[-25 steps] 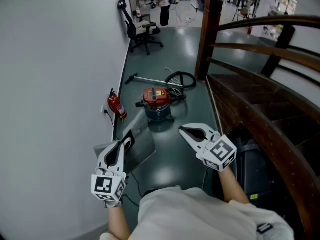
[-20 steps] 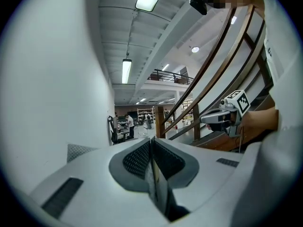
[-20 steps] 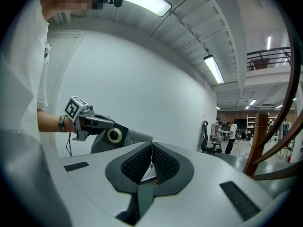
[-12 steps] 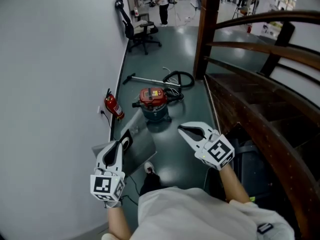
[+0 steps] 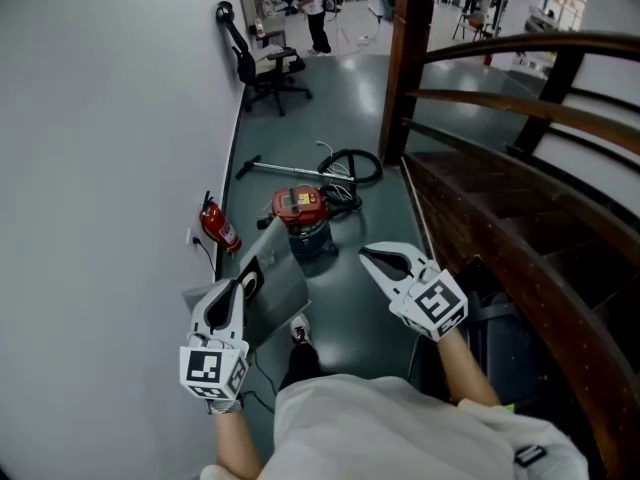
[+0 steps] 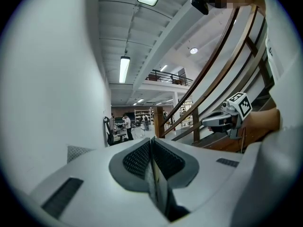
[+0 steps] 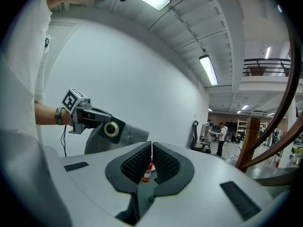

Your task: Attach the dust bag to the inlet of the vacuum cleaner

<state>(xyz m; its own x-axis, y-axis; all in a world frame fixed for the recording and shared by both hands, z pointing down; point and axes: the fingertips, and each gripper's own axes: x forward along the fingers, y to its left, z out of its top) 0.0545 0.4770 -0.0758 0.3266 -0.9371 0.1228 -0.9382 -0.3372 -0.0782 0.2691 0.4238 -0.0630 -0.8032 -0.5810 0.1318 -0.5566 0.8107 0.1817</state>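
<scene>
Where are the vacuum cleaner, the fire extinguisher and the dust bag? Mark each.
vacuum cleaner (image 5: 300, 206), head view, on its red lid.
fire extinguisher (image 5: 220, 231), head view, on its red body.
dust bag (image 5: 280, 282), head view, on its grey side.

Legible text: none. Label (image 5: 298, 202) on the red lid of the vacuum cleaner (image 5: 301, 230): too small to read.

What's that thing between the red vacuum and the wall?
A red fire extinguisher stands there, on the floor between the vacuum cleaner and the wall. The head view shows it.
</scene>
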